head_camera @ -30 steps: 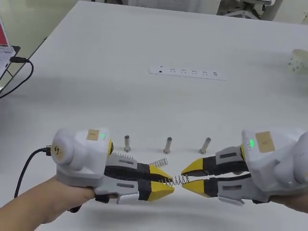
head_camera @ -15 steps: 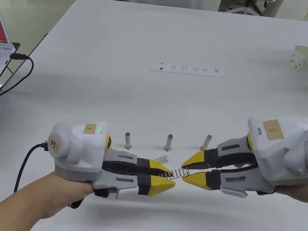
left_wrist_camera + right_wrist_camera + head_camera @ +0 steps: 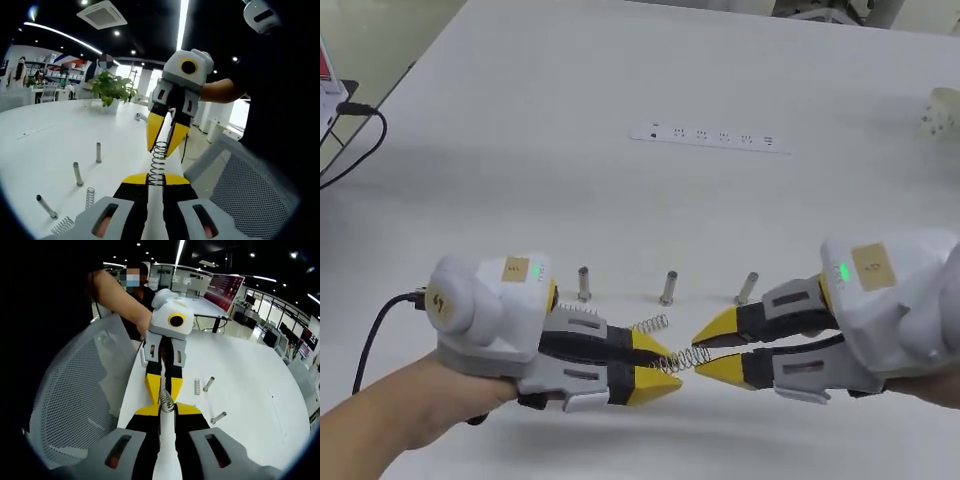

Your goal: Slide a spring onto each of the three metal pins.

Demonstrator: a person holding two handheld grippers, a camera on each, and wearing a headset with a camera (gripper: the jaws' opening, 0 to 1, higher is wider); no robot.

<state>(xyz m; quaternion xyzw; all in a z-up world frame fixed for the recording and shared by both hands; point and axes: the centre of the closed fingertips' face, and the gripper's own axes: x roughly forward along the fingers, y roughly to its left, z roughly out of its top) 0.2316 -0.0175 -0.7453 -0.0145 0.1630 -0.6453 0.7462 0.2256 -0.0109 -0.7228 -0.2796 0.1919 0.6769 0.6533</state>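
Three short metal pins stand in a row on the white table: left pin (image 3: pixel 584 283), middle pin (image 3: pixel 669 287), right pin (image 3: pixel 747 288). My left gripper (image 3: pixel 670 372) is shut on one end of a spring (image 3: pixel 682 359) (image 3: pixel 158 159), held level just in front of the pins. My right gripper (image 3: pixel 702 352) faces it tip to tip. Its jaws stand slightly apart around the spring's free end (image 3: pixel 166 401). A second spring (image 3: pixel 652 325) lies on the table by the middle pin. A third spring (image 3: pixel 576 311) lies behind the left gripper's body.
A white power strip (image 3: pixel 708 137) lies farther back on the table. A black cable (image 3: pixel 360 125) runs along the left edge. A mesh office chair (image 3: pixel 80 390) stands beside the table's near edge.
The right gripper has edged slightly closer over the spring's free end. The left gripper keeps its hold on the spring. The head camera has shifted a little.
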